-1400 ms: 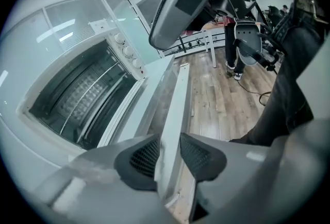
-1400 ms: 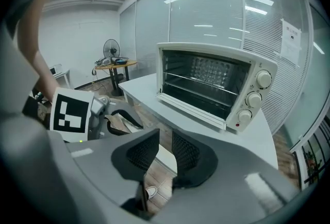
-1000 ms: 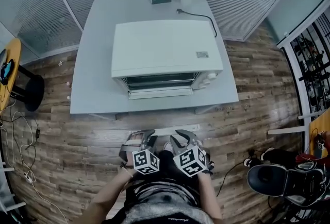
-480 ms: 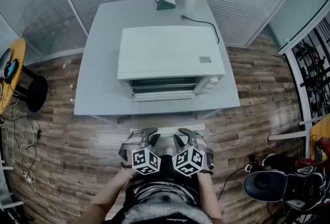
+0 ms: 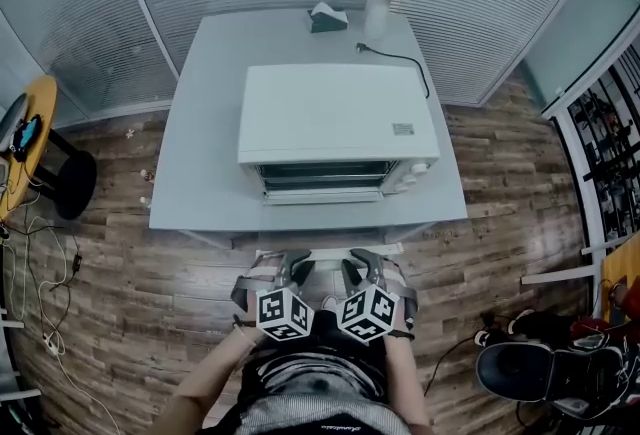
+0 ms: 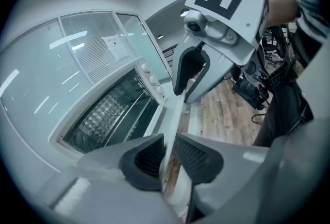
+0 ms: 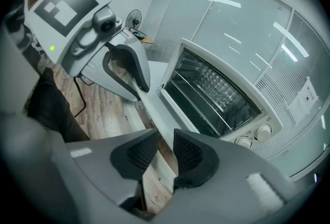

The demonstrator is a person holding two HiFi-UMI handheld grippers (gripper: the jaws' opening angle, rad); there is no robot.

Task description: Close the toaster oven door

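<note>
Nothing has touched the oven yet, so I'd call this the approach step. Both tongs are tucked in close to the person's body, well short of the table. The left tongs have only a narrow gap and are closing, with nothing between the pads, just floor and table edge showing through. The right tongs are the same: a small gap, closing, empty. They sit side by side, nearly touching.

Past the table's front edge sits the toaster oven, roughly mid-table and facing the person. Its door is dropped open toward the front, and the rack is visible inside from both gripper views.

My guess for the next move is to step or reach forward, get a tong tip under the door's front edge, and swing it up until it shuts. No real grip is needed, so nearly shut tongs are probably fine for a push.

The path looks clear, with bare table in front of the door. The knobs are on the right of the oven front, so I'd push nearer the middle. Behind the oven are a loose power cord, a tissue box and a vase of flowers, all well out of the way. Floor cables lie off to the left.
</note>
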